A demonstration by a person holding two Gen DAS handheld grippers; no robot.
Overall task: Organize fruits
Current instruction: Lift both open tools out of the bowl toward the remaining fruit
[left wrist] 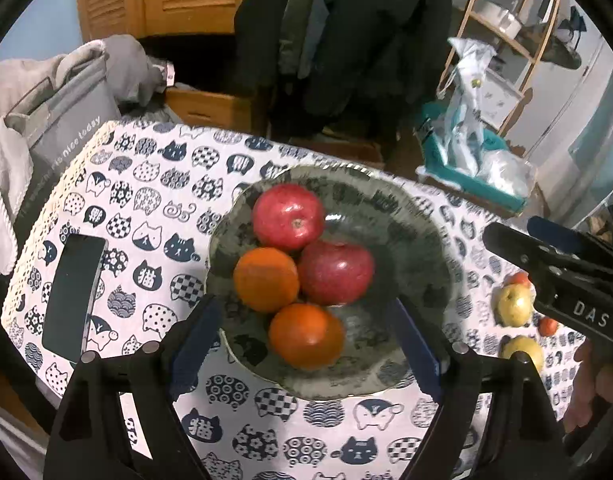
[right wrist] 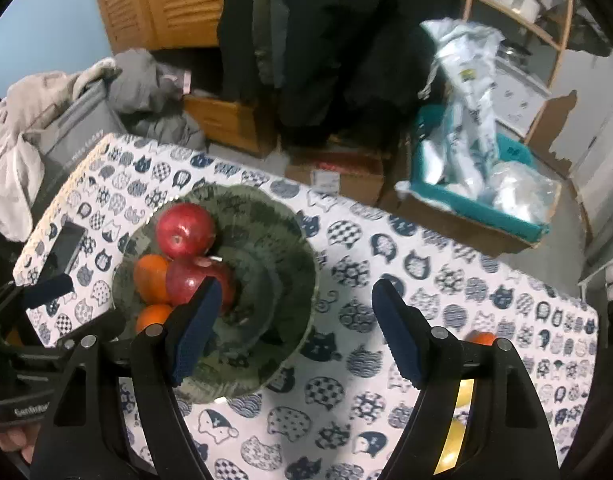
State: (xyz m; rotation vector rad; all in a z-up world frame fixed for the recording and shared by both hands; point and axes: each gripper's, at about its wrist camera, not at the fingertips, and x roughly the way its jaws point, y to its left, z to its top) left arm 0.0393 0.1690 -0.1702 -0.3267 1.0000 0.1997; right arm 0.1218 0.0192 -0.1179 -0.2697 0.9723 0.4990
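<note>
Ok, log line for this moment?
bowl: two apples, two oranges | cloth: yellow apples loose | left hand-held gripper: open, empty | right hand-held gripper: open, empty

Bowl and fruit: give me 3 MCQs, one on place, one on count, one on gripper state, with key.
1. Where does the phone lie relative to the bowl in the left wrist view?
A. to its left
B. to its right
C. inside it

2. How many fruits are in the bowl?
A. two
B. four
C. six

3. What is the state of the left gripper?
A. shut on an orange
B. shut on the bowl rim
C. open, holding nothing

Key:
1. A, the phone lies on the cloth left of the bowl.
2. B, two apples and two oranges sit in it.
3. C, its fingers stand apart with no pad on any fruit.
</note>
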